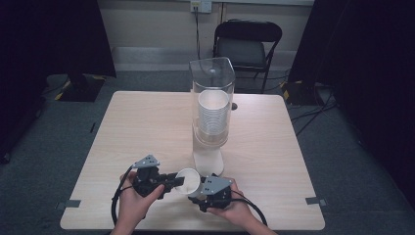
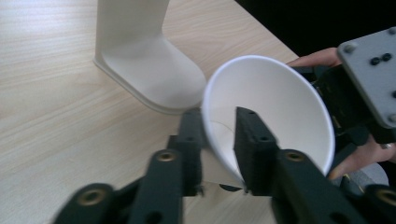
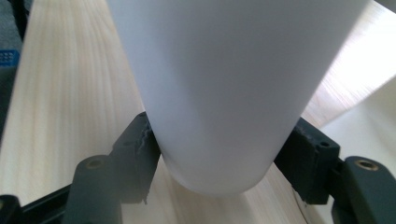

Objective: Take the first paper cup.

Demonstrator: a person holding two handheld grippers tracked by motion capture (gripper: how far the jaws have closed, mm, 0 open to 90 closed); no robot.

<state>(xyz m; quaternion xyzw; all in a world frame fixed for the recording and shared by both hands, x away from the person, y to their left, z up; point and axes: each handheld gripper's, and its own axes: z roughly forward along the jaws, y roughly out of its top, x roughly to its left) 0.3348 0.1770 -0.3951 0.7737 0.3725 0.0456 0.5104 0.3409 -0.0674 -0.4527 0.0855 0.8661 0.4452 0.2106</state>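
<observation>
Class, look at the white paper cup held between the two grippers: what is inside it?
One jaw of the left gripper reaches inside the white paper cup, pinching its wall against the outer jaw. Otherwise the interior looks bare and white. That jaw covers part of the cup's bottom, so that part stays unseen.

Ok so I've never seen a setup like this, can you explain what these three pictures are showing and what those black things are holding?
A person sits at a wooden table and holds a hand-operated gripper in each hand, a black tool with two jaws. The wide picture comes from a camera overhead. The other two come from small cameras riding on each gripper, looking along its jaws. On the table stands a clear cup dispenser holding a stack of cups. Both grippers hold one white paper cup, tipped on its side. The left gripper pinches the cup's rim, one jaw inside and one outside. The right gripper clasps the cup's body near its base from both sides.
</observation>
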